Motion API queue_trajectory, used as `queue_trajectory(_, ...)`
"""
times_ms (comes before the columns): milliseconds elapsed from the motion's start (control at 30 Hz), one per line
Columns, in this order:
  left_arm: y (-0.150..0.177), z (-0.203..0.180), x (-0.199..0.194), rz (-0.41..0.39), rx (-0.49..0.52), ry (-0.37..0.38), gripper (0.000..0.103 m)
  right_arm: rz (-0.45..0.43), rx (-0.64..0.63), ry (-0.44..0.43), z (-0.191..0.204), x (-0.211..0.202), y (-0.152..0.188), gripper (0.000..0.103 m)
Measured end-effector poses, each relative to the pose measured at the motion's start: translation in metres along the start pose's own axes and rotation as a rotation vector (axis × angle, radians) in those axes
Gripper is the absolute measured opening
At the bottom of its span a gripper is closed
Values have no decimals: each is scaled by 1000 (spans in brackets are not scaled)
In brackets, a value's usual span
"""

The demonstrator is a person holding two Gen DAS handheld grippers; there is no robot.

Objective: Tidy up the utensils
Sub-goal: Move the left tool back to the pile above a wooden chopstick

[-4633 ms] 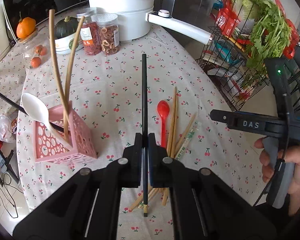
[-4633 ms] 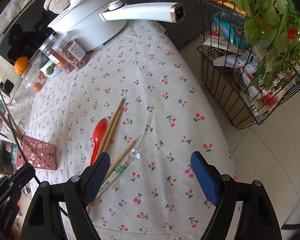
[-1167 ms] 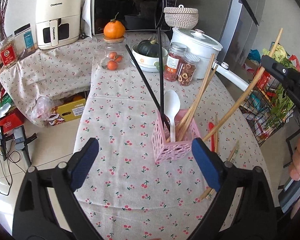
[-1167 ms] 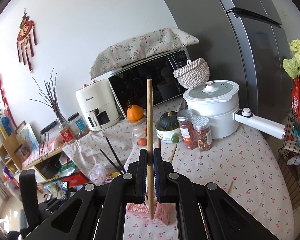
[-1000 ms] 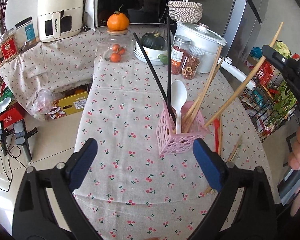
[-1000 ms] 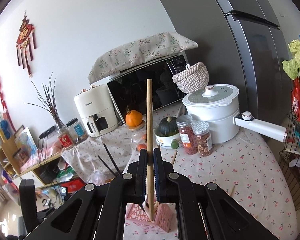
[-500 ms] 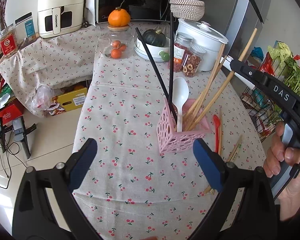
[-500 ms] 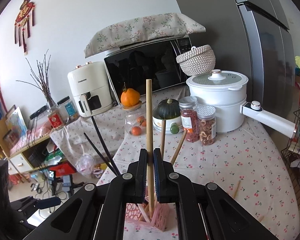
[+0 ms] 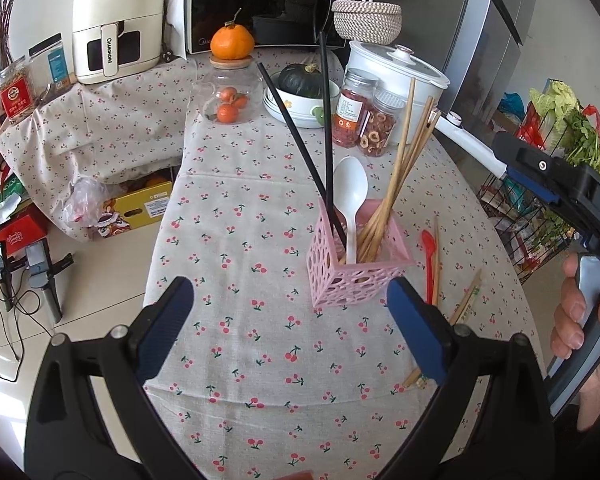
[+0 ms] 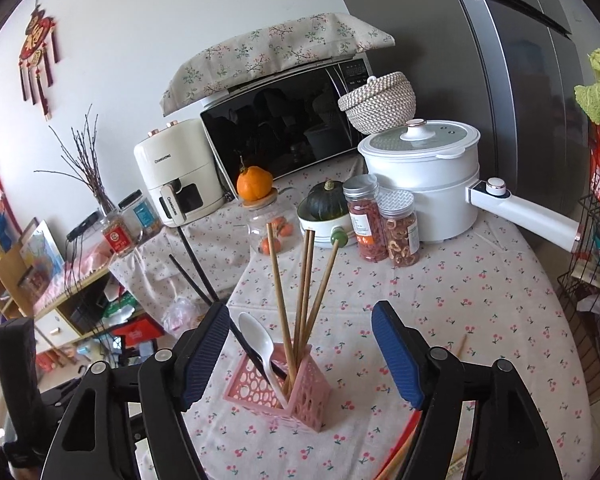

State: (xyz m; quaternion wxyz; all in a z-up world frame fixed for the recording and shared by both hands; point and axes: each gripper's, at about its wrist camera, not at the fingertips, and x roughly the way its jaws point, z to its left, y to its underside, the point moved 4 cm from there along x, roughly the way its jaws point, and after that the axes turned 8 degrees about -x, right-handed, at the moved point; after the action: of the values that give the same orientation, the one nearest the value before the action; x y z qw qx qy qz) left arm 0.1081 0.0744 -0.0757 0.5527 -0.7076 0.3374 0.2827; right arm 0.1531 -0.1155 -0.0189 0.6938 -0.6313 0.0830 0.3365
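A pink perforated holder (image 9: pixel 360 276) stands on the cherry-print tablecloth. In it are two black chopsticks (image 9: pixel 300 148), a white spoon (image 9: pixel 350 196) and several wooden chopsticks (image 9: pixel 404 168). To its right a red spoon (image 9: pixel 429 256) and loose wooden chopsticks (image 9: pixel 437 264) lie flat on the cloth. My left gripper (image 9: pixel 290 328) is open and empty, in front of the holder. My right gripper (image 10: pixel 300 356) hovers just above the holder (image 10: pixel 276 392) with its jaws opening. The wooden chopsticks (image 10: pixel 300 292) stand free between the jaws, touched by neither pad.
Behind the holder stand two jars (image 9: pixel 364 120), a bowl with a squash (image 9: pixel 300 96), a glass jar (image 9: pixel 228 96) and a white pot with a long handle (image 10: pixel 528 212). A wire rack with greens (image 9: pixel 540 200) borders the table on the right. A person's hand (image 9: pixel 580 320) holds the right gripper's handle.
The right gripper came down with its wooden chopstick into the pink holder, then opened and let it go. The left gripper stayed open and still.
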Motion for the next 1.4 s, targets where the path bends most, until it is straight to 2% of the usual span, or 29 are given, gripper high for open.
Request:
queue_trajectory(100, 2, -6, 0, -3, 14, 0, 98, 39, -20, 31, -10, -8, 7, 86)
queue_trajectory(500, 14, -47, 8, 19, 84, 20, 98, 258, -50, 133, -56, -19, 56, 86)
queue_trajectory(667, 24, -74, 15, 41, 139, 28, 98, 325, -22, 201, -86, -26, 72, 86)
queue_trajectory(800, 33, -96, 23, 61, 205, 31, 98, 342, 32, 250, -114, -40, 80, 86)
queue_trajectory(1000, 44, -129, 51, 153, 277, 26, 98, 386, 115, 307, -151, -55, 92, 86)
queue_trajectory(1200, 47, -164, 78, 242, 272, 77, 97, 413, 181, 340, -178, -60, 97, 86)
queue_trajectory(1267, 46, -175, 91, 284, 255, 100, 86, 424, 213, 343, -186, -60, 99, 86)
queue_trajectory(1333, 43, -184, 106, 330, 234, 119, 66, 435, 240, 340, -192, -59, 101, 86)
queue_trajectory(1400, 42, -193, 120, 353, 221, 112, 58, 447, 256, 334, -196, -58, 104, 86)
